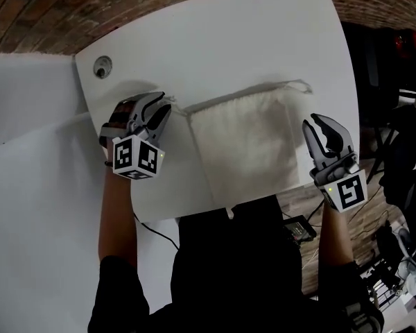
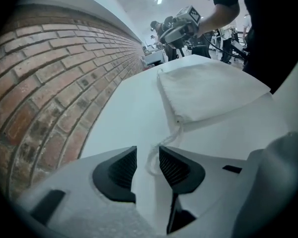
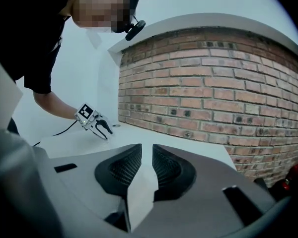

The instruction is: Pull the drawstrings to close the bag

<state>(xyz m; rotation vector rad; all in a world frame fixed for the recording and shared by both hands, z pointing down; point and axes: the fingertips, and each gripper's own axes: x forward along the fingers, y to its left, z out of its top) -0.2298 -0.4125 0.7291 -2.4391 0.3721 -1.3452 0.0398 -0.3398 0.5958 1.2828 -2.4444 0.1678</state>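
Note:
A cream drawstring bag (image 1: pixel 246 144) lies flat in the middle of the white table (image 1: pixel 215 40). Its left cord (image 1: pixel 177 106) trails off the bag's far left corner, and another cord (image 1: pixel 295 85) runs along the far right corner. My left gripper (image 1: pixel 165 104) is low over the table at that left cord. In the left gripper view the cord loop (image 2: pixel 173 133) runs into the gap of the left gripper (image 2: pixel 148 157), whose pads stand apart from it. My right gripper (image 1: pixel 314 121) hovers at the bag's right edge. The right gripper (image 3: pixel 147 155) has a narrow gap with nothing in it.
A round cable hole (image 1: pixel 102 66) sits in the table's far left corner. A brick wall (image 3: pixel 213 78) runs along the table's far side. White panels (image 1: pixel 28 151) lie to the left. A black cable (image 1: pixel 156 231) and cluttered gear (image 1: pixel 402 255) are below and to the right.

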